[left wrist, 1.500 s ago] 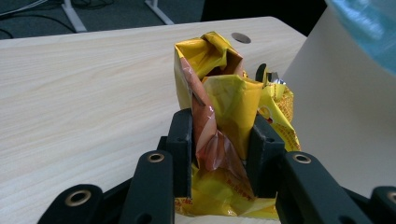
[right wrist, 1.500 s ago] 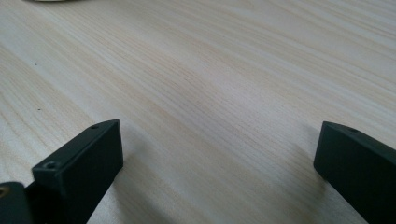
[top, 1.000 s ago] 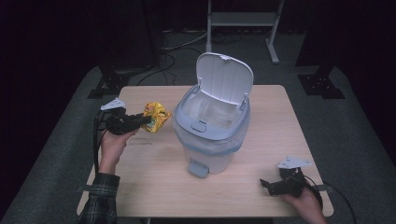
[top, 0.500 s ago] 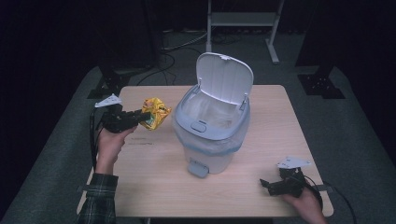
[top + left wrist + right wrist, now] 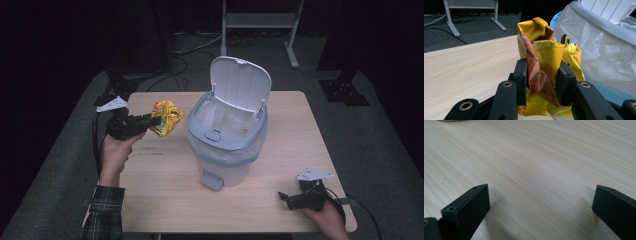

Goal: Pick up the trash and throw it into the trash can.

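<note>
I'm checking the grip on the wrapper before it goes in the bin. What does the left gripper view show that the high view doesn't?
The left gripper view shows the two black jaws of the left gripper pressed on either side of the crumpled yellow wrapper, with its folds and printing. The high view shows the bin whole with its lid up, the pedal, and the right gripper open, low at the table. Both share the wrapper, the bin's liner and the table.

Dark, dimly lit room with grey carpeted floor (image 5: 380,150). Light wooden table (image 5: 295,125) at centre, well lit from above. Beyond it, a pale metal frame stand (image 5: 260,20), loose cables (image 5: 190,47) and black stand feet (image 5: 345,92) on the floor.
</note>
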A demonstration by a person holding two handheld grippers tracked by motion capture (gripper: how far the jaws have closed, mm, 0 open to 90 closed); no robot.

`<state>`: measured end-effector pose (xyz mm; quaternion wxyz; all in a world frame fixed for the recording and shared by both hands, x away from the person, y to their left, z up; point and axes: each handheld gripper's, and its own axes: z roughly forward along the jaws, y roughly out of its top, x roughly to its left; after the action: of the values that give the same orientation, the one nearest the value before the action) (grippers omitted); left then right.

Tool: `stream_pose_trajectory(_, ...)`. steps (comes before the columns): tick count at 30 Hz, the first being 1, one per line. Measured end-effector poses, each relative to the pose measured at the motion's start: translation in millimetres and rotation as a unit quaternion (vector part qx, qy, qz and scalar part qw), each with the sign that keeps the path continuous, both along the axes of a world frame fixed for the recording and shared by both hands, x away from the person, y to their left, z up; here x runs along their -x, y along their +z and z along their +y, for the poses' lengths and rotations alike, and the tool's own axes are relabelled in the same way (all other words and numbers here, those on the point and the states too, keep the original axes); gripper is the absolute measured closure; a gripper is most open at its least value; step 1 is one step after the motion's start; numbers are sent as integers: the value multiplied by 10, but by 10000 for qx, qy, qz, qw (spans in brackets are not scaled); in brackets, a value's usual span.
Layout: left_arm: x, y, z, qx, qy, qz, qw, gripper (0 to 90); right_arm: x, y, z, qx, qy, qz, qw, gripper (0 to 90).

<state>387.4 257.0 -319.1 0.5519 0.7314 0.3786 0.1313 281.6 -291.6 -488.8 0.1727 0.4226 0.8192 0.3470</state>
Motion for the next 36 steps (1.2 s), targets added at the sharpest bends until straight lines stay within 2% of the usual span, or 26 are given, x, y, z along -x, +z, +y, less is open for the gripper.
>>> stream_pose_trajectory(18, 107, 329, -36, 246, -358, -234, 9988, 669, 0, 0, 0, 0, 0, -1, 10000, 2)
stream_pose_trajectory(36, 200, 634, -190, 463, -858, -490, 9940, 669, 0, 0, 0, 1, 1, 0, 10000, 2)
